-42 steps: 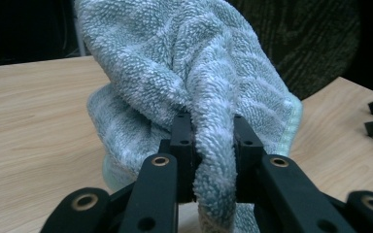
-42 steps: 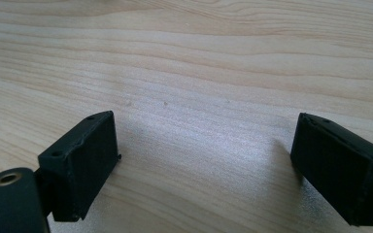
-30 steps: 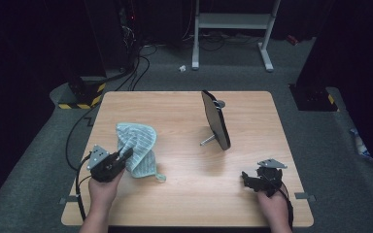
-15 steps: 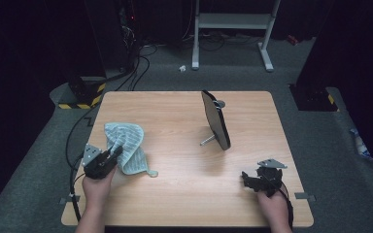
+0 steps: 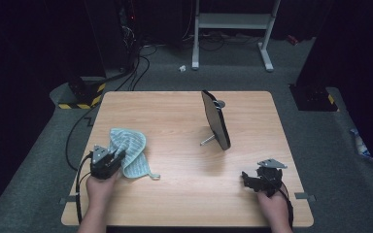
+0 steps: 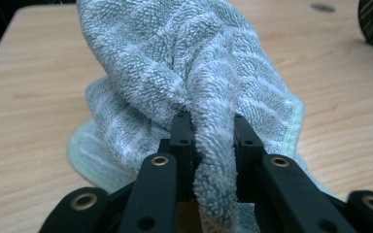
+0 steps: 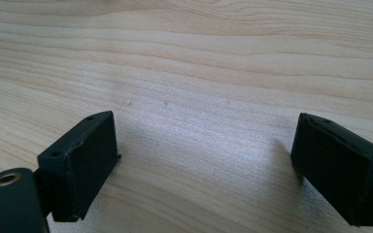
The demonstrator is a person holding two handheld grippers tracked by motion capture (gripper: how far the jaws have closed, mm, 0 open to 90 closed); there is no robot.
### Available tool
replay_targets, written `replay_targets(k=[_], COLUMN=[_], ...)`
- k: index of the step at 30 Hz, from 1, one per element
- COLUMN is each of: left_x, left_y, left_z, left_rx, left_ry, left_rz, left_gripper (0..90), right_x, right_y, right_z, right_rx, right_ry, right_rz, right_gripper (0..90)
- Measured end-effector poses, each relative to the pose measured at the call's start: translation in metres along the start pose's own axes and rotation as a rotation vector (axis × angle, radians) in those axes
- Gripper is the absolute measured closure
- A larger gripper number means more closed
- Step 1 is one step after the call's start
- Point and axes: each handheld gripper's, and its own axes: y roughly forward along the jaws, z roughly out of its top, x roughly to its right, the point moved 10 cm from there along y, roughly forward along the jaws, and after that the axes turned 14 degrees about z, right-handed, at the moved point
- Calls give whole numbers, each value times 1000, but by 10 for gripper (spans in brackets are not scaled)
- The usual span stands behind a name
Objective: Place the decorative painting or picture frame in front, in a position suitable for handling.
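Observation:
A pale blue striped towel [image 5: 128,150] lies bunched on the left side of the wooden table [image 5: 175,116]. My left gripper [image 5: 114,159] is shut on a fold of it; in the left gripper view the towel [image 6: 194,82] rises in a heap and a thick fold is pinched between the two black jaws of the left gripper [image 6: 212,133]. My right gripper [image 5: 248,178] rests low near the table's front right, open. In the right gripper view the right gripper [image 7: 204,160] has wide-apart jaws with bare wood between them. A small dark mirror [image 5: 215,119] stands on its stand at the table's middle.
A cable [image 5: 80,145] trails off the table's left edge from the left gripper. Beyond the far edge lie a yellow-and-black striped block [image 5: 80,94], floor cables and a white frame's legs [image 5: 233,29]. Bare wood lies between the towel and the mirror.
My left gripper has pulled the towel leftward and toward the front edge, and lower, so the cloth now settles on the table. The right gripper has stayed where it was.

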Motion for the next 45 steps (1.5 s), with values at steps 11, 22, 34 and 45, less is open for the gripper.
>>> replay_targets(k=[11, 22, 34, 45], left_x=[3, 2, 2, 69], left_y=[14, 17, -13, -32], left_z=[-17, -19, 10, 5], left_rx=[-81, -97, 12, -1], left_ry=[39, 30, -4, 65], left_rz=[18, 15, 7, -161], left_gripper=[742, 643, 410, 441], right_x=[0, 0, 0, 0], right_y=[0, 0, 0, 0], right_z=[0, 0, 0, 0], right_rx=[0, 0, 0, 0], right_ry=[0, 0, 0, 0], right_rz=[0, 0, 0, 0], right_gripper=[95, 95, 95, 95])
